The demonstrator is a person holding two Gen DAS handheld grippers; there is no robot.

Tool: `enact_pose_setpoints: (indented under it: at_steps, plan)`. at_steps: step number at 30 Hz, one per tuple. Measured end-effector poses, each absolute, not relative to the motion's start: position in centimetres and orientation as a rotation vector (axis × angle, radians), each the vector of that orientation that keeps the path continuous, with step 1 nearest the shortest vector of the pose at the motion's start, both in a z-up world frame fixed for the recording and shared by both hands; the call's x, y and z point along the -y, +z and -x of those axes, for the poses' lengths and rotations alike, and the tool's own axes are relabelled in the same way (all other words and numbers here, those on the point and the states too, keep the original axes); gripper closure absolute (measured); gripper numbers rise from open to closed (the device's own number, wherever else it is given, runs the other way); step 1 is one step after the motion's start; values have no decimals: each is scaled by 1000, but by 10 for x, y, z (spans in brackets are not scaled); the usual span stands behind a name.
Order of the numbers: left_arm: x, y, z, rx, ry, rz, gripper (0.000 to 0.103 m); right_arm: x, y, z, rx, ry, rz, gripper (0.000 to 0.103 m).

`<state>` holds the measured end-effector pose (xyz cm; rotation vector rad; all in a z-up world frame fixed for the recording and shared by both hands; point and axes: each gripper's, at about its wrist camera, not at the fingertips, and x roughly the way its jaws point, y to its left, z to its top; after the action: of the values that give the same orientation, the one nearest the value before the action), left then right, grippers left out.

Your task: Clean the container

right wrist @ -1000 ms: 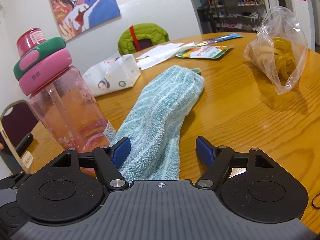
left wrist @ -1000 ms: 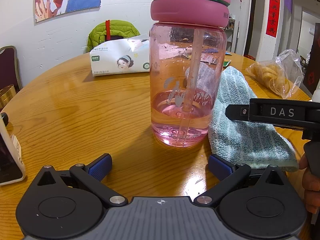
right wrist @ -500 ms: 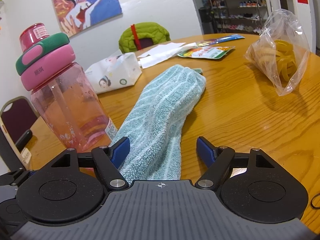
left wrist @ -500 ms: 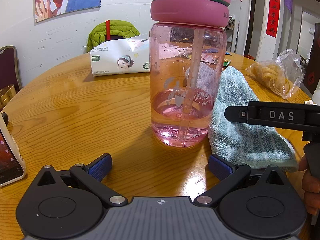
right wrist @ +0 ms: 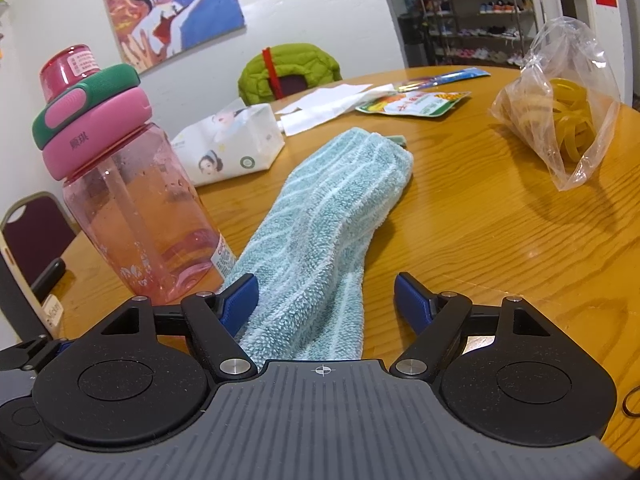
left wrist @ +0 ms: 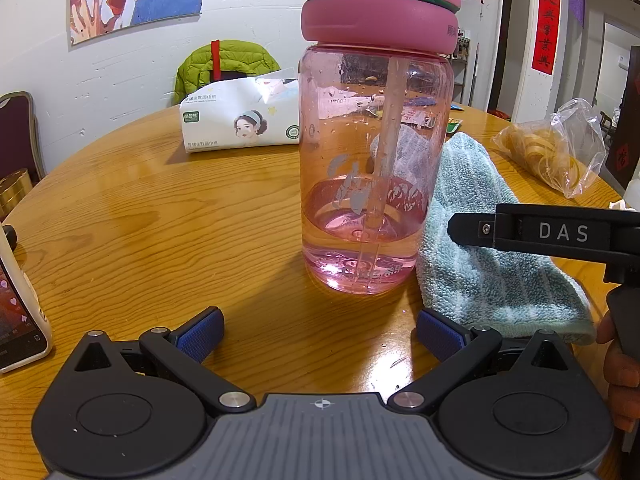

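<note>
Pink bottle (left wrist: 376,168) upright beside teal towel (right wrist: 320,232)
Left gripper (left wrist: 320,334) and right gripper (right wrist: 325,300) both gape wide, holding nothing

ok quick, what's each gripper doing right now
Left gripper: open, empty, facing the bottle.
Right gripper: open, empty, over the towel.

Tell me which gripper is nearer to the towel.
Right. The right gripper hangs open right over the towel's near end; the left gripper faces the bottle, with the towel beside it.
</note>
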<state>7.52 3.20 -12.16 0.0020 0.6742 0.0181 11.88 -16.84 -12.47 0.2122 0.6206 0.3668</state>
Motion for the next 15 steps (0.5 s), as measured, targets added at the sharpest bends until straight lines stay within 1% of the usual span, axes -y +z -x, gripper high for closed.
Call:
enact_pose_setpoints:
  at_steps: [15]
  plan:
    - [-32,-122,-75,-674,18,-2,0,168,-125,-122,-621,366,-207,23]
